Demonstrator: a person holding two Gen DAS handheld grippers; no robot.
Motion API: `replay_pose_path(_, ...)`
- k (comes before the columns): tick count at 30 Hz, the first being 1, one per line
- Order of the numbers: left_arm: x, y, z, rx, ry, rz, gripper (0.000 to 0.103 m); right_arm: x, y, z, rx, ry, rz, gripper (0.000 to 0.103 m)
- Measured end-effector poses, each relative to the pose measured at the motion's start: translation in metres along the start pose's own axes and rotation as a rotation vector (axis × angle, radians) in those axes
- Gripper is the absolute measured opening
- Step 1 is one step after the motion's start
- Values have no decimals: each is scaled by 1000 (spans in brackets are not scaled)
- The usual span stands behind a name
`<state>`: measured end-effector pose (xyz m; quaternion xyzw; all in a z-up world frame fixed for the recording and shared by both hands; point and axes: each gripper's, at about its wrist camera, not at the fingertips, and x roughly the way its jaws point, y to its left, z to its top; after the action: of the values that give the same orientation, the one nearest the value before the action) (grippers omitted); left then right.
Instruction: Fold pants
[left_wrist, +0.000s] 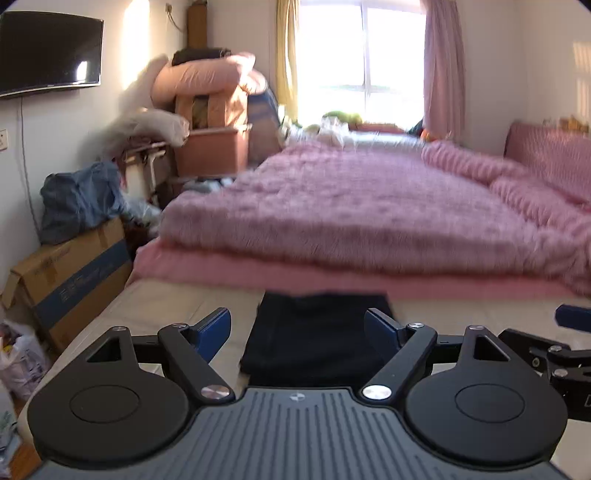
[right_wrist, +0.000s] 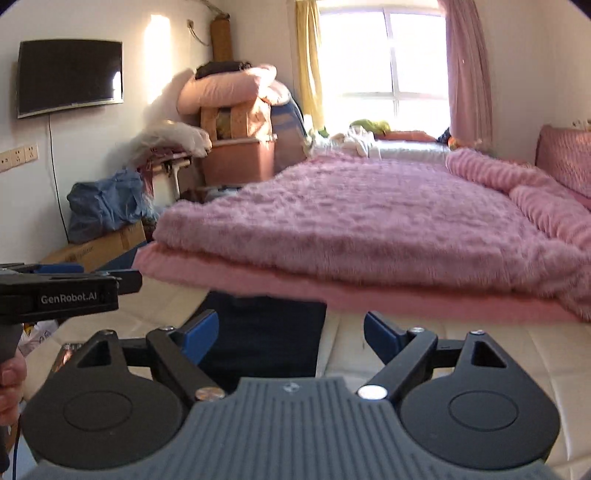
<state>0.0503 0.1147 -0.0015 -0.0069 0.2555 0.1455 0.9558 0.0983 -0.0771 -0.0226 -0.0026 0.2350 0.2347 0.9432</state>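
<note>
Dark navy pants (left_wrist: 314, 336) lie folded into a compact rectangle on the cream mattress (left_wrist: 155, 306) at the foot of the bed. My left gripper (left_wrist: 301, 328) is open and empty, raised just above and behind the pants, its blue fingertips (left_wrist: 216, 326) spread to either side of them. My right gripper (right_wrist: 290, 332) is open and empty too. The pants (right_wrist: 266, 332) show below its left half. The left gripper's body (right_wrist: 59, 291) shows at the left edge of the right wrist view, and the right gripper's parts (left_wrist: 546, 350) at the right edge of the left wrist view.
A fluffy pink blanket (left_wrist: 369, 206) covers the bed beyond the pants, over a pink sheet (left_wrist: 258, 273). Cardboard boxes (left_wrist: 70, 273), a blue bundle (left_wrist: 77, 203) and stacked bedding (left_wrist: 207, 96) line the left wall under a TV (left_wrist: 48, 51). A bright window (left_wrist: 358, 55) is at the back.
</note>
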Motion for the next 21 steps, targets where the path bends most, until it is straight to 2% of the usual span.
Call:
replay_pose_path(3,5,-2,-16,27,55,34,96,7,3,-20,-6,51,-16,82)
replay_pose_path(5,8,-2,-26,25,99,31,96,11,4,-33,-3,81,-33,82)
replay_pose_path(10,8,-7,-43,60,145,50,96,21,5,-56,14,153,-43,82)
replay_pose_path(21,3,-13,-51,76,160,38,96,28,14,-63,-13,202,-58,82)
